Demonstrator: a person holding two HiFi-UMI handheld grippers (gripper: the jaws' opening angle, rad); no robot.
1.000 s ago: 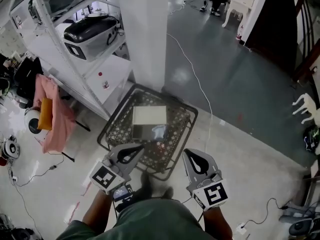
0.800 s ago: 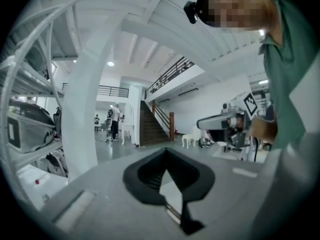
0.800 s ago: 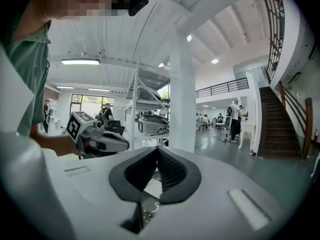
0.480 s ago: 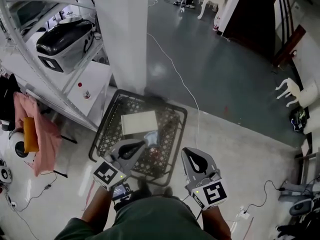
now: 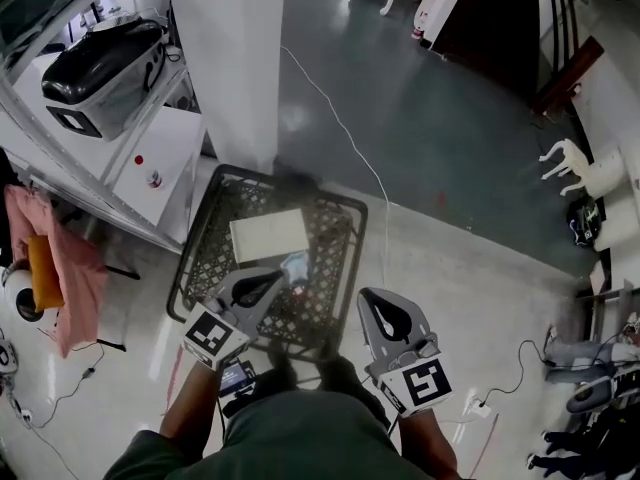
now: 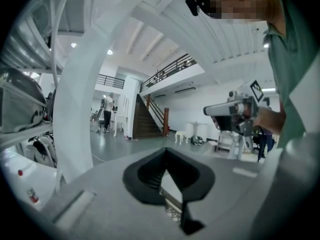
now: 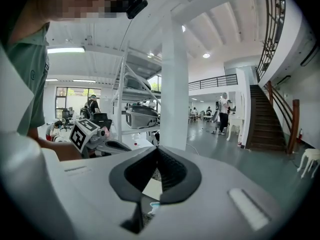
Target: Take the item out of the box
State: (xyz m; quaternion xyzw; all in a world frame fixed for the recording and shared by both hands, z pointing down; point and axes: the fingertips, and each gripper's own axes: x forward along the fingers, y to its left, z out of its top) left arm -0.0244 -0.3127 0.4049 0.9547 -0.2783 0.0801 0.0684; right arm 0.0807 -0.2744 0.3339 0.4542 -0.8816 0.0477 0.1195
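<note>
Over on the left a pink cloth (image 5: 58,268) hangs near a white shelf rack (image 5: 120,138), and next to that stands a white pillar (image 5: 225,58). At the pillar's foot a black lattice crate (image 5: 192,268) sits on the floor. A cream flat box (image 5: 268,235) lies in its middle, nearer the far edge, with a small bluish packet (image 5: 295,266) just beside the box's near right corner. The left hand-held gripper (image 5: 274,279) is above the crate's near left part, clenched on nothing. The right hand-held gripper (image 5: 372,300), also clenched and empty, is just outside the crate's near right corner.
</note>
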